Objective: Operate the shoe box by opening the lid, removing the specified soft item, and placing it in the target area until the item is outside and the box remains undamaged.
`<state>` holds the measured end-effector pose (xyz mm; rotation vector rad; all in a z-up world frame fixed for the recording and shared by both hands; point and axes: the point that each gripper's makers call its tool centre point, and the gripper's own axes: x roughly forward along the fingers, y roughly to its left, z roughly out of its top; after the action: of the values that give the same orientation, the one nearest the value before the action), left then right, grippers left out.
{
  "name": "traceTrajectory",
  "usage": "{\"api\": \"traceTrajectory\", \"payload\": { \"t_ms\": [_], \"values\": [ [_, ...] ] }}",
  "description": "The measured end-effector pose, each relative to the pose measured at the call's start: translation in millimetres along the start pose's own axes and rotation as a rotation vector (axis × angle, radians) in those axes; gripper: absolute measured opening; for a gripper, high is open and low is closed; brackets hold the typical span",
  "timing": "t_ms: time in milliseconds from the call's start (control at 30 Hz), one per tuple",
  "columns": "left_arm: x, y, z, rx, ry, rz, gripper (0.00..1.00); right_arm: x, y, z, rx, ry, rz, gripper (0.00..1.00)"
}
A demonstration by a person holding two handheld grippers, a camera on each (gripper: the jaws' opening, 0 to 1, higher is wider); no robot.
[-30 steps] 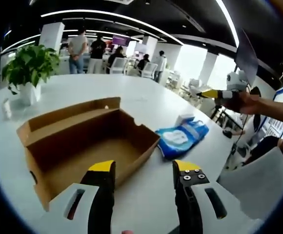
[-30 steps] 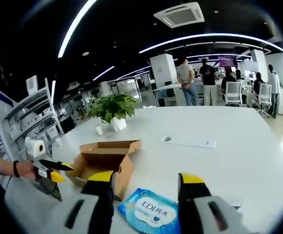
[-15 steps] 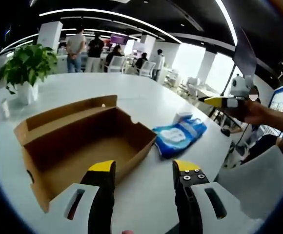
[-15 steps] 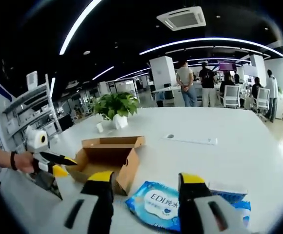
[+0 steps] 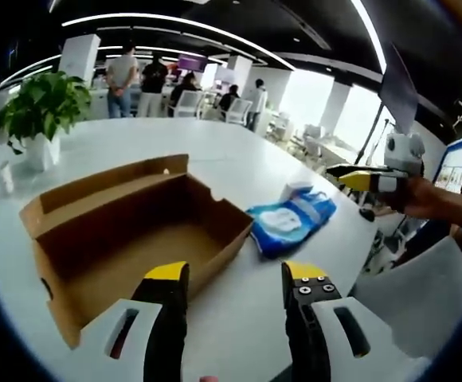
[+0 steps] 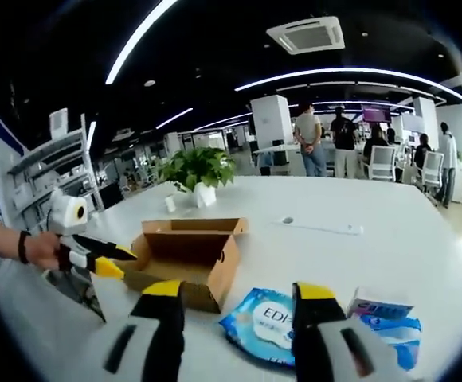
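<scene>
An open brown cardboard shoe box (image 5: 131, 231) lies on the white table (image 5: 239, 167), its inside bare and its lid folded back on the far side. A blue soft wipes pack (image 5: 288, 223) rests on the table just right of the box, outside it. My left gripper (image 5: 235, 274) hovers open over the box's near right corner, holding nothing. In the right gripper view the box (image 6: 187, 256) is left of centre and the wipes pack (image 6: 264, 322) lies between my right gripper's open jaws (image 6: 239, 293), below them. The other gripper (image 6: 95, 259) shows at left, held by a hand.
A potted plant (image 5: 38, 107) stands at the table's far left. A small white-blue box (image 6: 378, 309) and another blue pack (image 6: 398, 334) lie right of the wipes. A flat white strip (image 6: 319, 228) lies farther back. People stand in the background (image 5: 135, 76). A white chair (image 5: 422, 298) is at right.
The right gripper has come lower and closer to the table, seen dropping in the left gripper view. The box and wipes pack have not moved. Both grippers stay open.
</scene>
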<state>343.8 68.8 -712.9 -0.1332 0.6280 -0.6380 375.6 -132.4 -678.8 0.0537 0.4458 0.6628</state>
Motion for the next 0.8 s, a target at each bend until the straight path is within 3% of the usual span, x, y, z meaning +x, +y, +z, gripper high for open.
{"api": "traceTrajectory", "payload": {
  "t_ms": [500,800],
  "values": [
    [0.0,0.6,-0.6,0.006,0.003,0.004,0.47,4.2,25.1,-19.1,0.026,0.007,0.024,0.53],
    [-0.5,4.3,0.5,-0.001,-0.001,0.012,0.47,7.0,33.9,-20.0,-0.029,0.02,0.034,0.55]
  ]
}}
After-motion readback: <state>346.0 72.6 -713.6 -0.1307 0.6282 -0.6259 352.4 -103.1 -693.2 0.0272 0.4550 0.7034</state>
